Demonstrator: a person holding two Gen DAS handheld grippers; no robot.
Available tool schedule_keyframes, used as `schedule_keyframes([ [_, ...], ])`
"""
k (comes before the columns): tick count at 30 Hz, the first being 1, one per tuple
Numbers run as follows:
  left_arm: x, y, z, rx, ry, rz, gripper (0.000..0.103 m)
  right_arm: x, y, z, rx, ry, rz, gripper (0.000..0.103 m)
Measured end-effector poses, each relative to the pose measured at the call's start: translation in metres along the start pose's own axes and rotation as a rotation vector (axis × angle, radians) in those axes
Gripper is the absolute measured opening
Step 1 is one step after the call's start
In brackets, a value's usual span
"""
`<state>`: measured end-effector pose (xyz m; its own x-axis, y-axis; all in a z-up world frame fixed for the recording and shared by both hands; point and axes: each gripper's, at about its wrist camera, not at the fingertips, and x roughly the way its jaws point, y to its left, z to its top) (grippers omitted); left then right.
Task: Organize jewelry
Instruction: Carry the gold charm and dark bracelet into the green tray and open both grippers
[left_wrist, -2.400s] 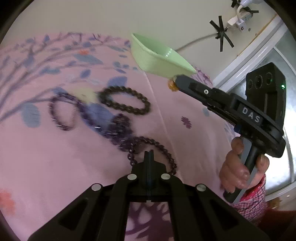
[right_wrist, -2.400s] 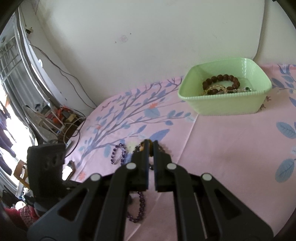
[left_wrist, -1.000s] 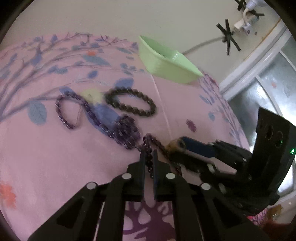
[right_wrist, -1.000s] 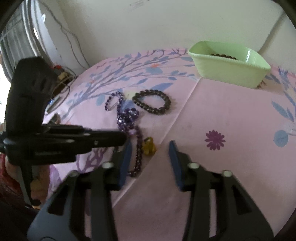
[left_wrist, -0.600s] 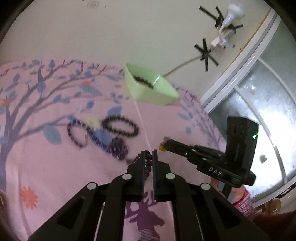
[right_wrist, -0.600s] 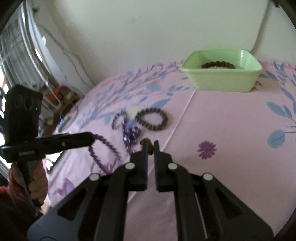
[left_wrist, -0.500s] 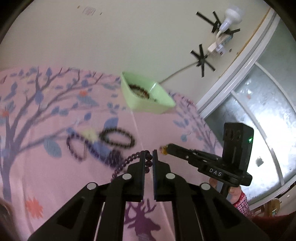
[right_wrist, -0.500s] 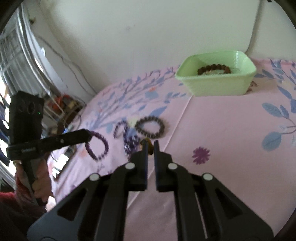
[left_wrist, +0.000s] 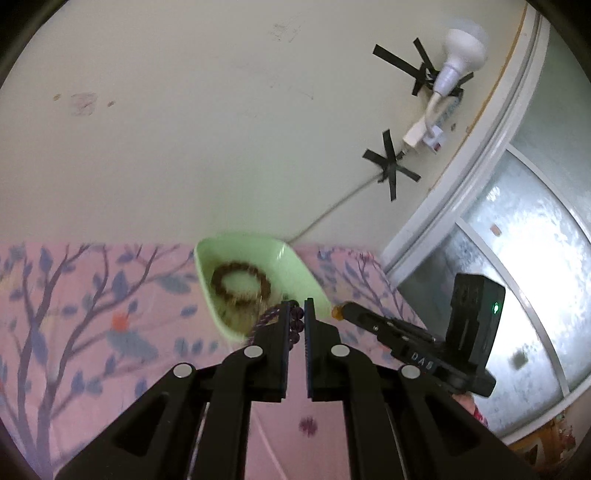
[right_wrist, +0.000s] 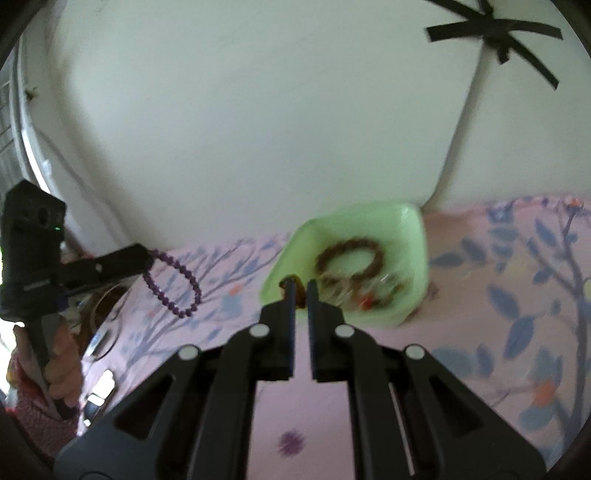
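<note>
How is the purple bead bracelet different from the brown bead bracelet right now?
The purple bead bracelet hangs in the air, clamped in the left hand-held gripper; the brown bead bracelet lies flat inside the pale green plastic tray. The purple one droops into a long oval, while the brown one keeps a round ring. The purple beads look smaller than the brown ones. Both are closed loops of round beads.

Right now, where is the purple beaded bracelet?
The purple beaded bracelet hangs in the air from the shut left gripper, at the left of the right wrist view, beside the green plastic tray.
</note>
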<state>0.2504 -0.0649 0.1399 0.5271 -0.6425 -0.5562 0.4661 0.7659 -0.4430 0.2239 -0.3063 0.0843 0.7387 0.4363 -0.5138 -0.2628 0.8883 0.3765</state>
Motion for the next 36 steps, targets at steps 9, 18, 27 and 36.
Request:
schedule_keyframes([
  [9, 0.068, 0.013, 0.023, -0.008, 0.046, 0.069, 0.000, 0.031, -0.044, 0.004, 0.041, 0.043, -0.079, 0.006],
  [18, 0.090, 0.022, 0.017, -0.020, 0.058, 0.139, 0.000, 0.029, -0.041, -0.002, -0.001, 0.005, -0.144, 0.055],
  [27, 0.042, 0.027, -0.003, -0.010, 0.020, 0.181, 0.000, 0.004, -0.031, 0.000, -0.010, -0.073, -0.100, 0.058],
  [36, -0.033, 0.087, -0.073, -0.084, 0.066, 0.351, 0.000, 0.012, 0.048, -0.026, -0.200, 0.085, 0.119, 0.056],
])
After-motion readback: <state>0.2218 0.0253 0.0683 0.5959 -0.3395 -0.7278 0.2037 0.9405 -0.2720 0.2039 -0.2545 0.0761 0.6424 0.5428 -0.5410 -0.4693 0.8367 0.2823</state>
